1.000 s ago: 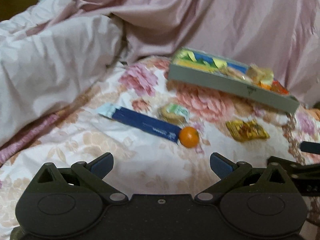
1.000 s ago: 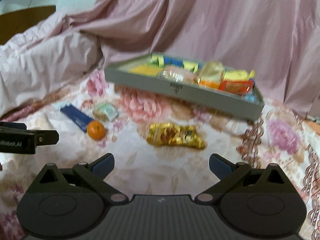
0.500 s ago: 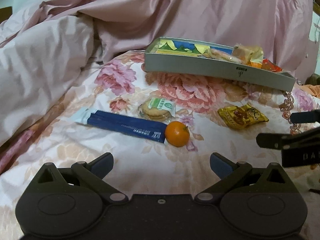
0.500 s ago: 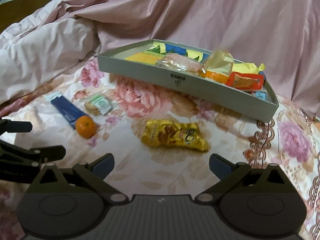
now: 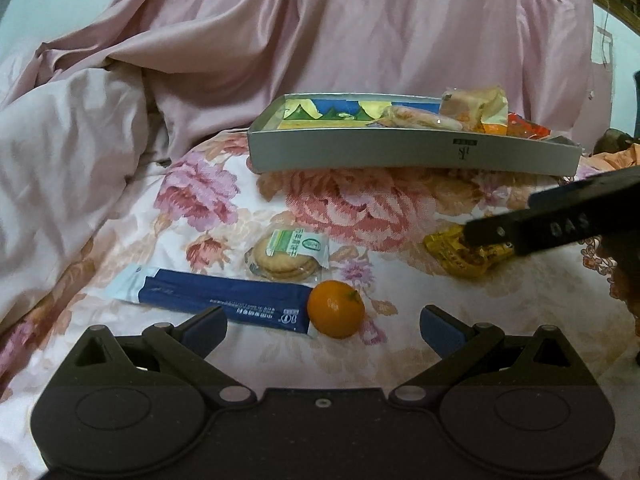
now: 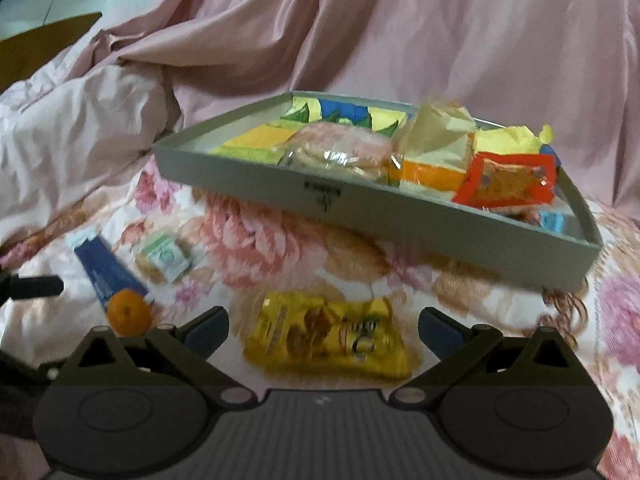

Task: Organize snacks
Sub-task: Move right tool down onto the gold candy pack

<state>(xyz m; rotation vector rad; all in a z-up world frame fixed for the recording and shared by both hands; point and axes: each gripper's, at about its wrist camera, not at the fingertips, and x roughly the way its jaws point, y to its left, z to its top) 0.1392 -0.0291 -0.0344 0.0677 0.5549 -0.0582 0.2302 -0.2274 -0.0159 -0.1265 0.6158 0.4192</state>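
Note:
A grey tray (image 5: 400, 154) (image 6: 360, 212) with several wrapped snacks stands at the back of the floral bedspread. In front of it lie a blue stick packet (image 5: 224, 302) (image 6: 108, 270), a wrapped biscuit (image 5: 290, 256) (image 6: 164, 258), a small orange (image 5: 335, 314) (image 6: 128, 312) and a yellow snack bag (image 5: 464, 254) (image 6: 328, 334). My left gripper (image 5: 323, 326) is open and empty, just short of the orange. My right gripper (image 6: 323, 328) is open and empty, with the yellow bag between its fingers. It shows from the side in the left wrist view (image 5: 560, 220).
A rumpled pink duvet (image 5: 72, 168) rises at the left and pink satin fabric (image 5: 360, 32) drapes behind the tray. The bedspread (image 5: 352, 204) is soft and uneven.
Both grippers have moved forward and lower. The orange now lies close before my left gripper. The yellow bag now sits between my right gripper's fingers.

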